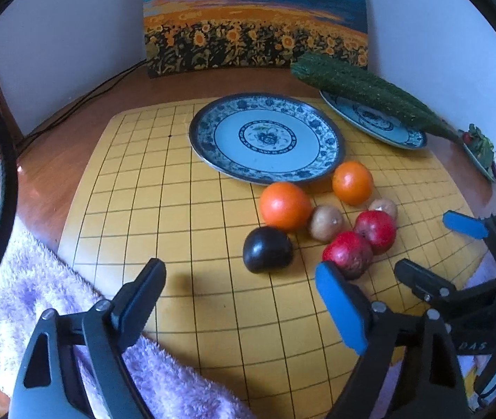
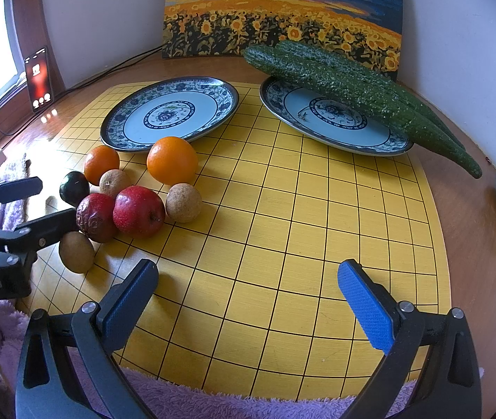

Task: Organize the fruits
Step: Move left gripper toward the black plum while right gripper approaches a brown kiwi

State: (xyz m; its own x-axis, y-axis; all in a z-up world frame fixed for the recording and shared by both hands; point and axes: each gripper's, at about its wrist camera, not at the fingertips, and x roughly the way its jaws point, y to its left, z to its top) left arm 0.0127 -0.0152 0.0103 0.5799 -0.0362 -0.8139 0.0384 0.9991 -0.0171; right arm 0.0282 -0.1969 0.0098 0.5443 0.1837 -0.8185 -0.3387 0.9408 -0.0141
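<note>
Left wrist view first: my left fingers [image 1: 237, 289] stand wide apart with nothing between them, hovering over the yellow gridded mat [image 1: 178, 216], and the dark plum [image 1: 267, 249] lies just beyond the gap. Past the plum sits the fruit cluster: two red apples [image 1: 375, 227] touching each other, a brown kiwi [image 1: 326, 222] beside them, and two oranges [image 1: 285, 205] near the rim of the empty blue-patterned plate [image 1: 206, 139]. My right fingers [image 2: 248, 276] are also spread open, clamped on nothing, over bare mat to the right of the fruit, well apart from it. From the right wrist view another kiwi [image 2: 76, 251] lies at the near edge of the cluster, just beside my left gripper. A second plate [image 2: 335, 136] further right carries long green cucumbers [image 2: 352, 87]. A sunflower painting [image 2: 283, 10] leans on the wall behind the table [image 2: 475, 227], and a purple towel [image 2: 213, 401] lies along the near edge
</note>
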